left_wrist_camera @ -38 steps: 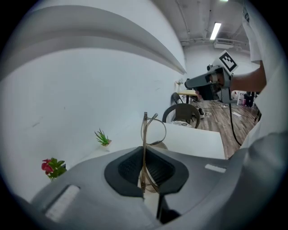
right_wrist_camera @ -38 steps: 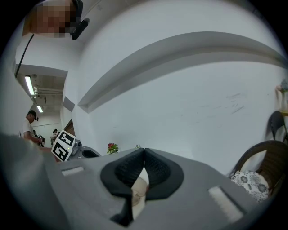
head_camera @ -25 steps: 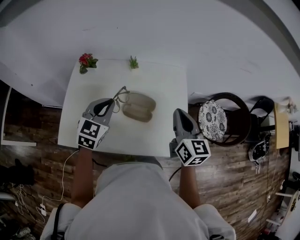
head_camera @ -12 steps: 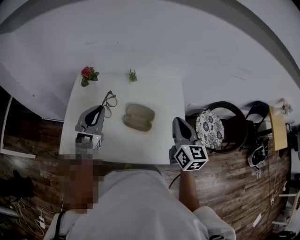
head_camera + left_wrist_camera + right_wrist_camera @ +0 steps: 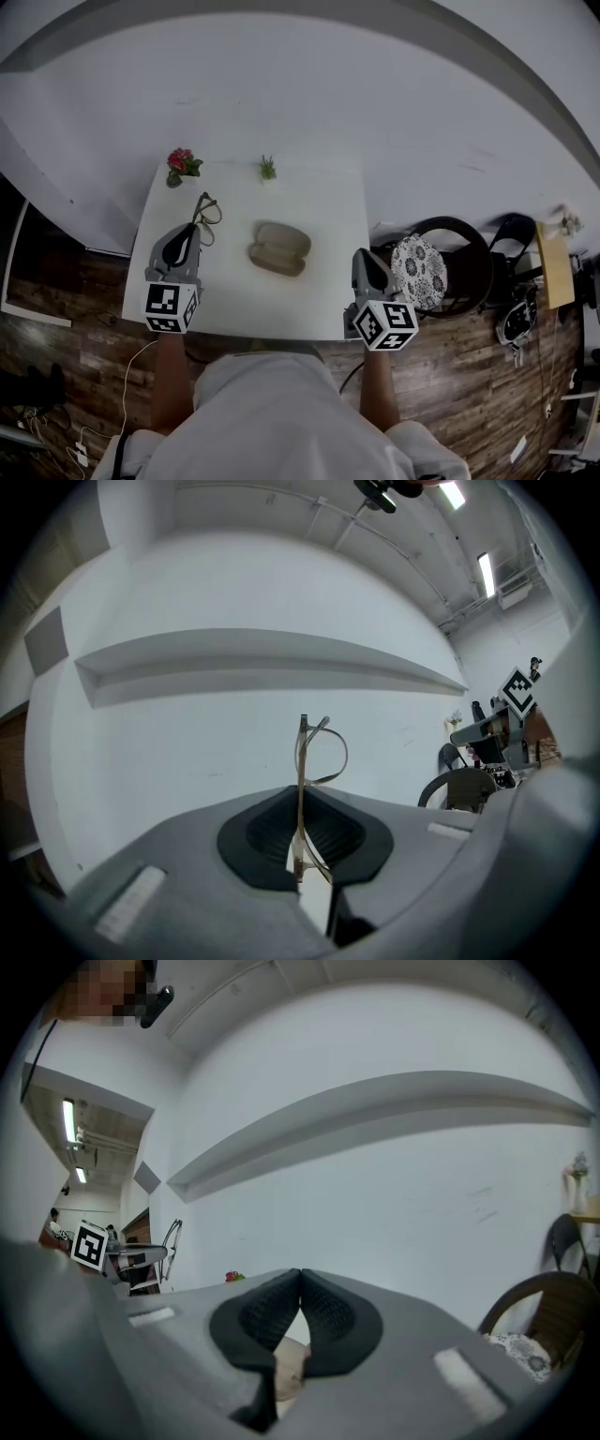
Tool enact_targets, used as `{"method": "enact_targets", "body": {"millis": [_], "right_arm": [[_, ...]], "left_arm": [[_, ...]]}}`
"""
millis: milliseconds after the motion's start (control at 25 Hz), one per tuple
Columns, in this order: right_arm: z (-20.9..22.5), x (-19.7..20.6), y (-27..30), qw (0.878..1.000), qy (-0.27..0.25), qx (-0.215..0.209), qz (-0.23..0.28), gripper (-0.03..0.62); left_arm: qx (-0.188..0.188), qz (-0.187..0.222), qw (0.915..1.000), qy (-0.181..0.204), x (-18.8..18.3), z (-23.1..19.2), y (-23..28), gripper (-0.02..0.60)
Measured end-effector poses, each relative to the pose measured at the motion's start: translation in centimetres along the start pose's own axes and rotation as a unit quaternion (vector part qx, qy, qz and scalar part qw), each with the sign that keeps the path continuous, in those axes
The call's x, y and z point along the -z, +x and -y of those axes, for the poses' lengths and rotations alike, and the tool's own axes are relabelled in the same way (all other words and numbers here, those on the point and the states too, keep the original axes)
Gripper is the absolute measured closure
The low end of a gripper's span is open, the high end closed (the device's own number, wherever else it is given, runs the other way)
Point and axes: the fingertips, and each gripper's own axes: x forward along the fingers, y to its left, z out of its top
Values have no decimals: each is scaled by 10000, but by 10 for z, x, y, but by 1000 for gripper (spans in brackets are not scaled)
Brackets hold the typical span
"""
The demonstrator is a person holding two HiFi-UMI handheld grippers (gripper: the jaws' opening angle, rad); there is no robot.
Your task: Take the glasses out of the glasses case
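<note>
The tan glasses case (image 5: 278, 248) lies open in the middle of the white table (image 5: 323, 197). The thin-framed glasses (image 5: 206, 210) are out of it, to its left, pinched by one temple in my left gripper (image 5: 191, 231). In the left gripper view the glasses (image 5: 314, 752) stick up from between the shut pads of the left gripper (image 5: 302, 841). My right gripper (image 5: 365, 256) hovers at the table's right front corner, apart from the case. Its pads meet with nothing between them in the right gripper view, where the right gripper (image 5: 300, 1283) faces the wall.
A red flower pot (image 5: 180, 161) and a small green plant (image 5: 268, 169) stand along the table's far edge. A dark chair with a patterned cushion (image 5: 422, 270) stands just right of the table. Wooden floor surrounds the table's front.
My left gripper has carried the glasses leftward, away from the case. The right gripper has stayed near the right front corner.
</note>
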Motion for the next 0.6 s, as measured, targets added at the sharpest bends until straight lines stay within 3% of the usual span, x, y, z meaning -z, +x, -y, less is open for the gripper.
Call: {"method": "enact_targets", "body": {"millis": [600], "right_arm": [[11, -17, -10, 9987, -193, 446, 151, 592]], "left_arm": [[-45, 225, 9997, 68, -13, -17, 0, 557]]}}
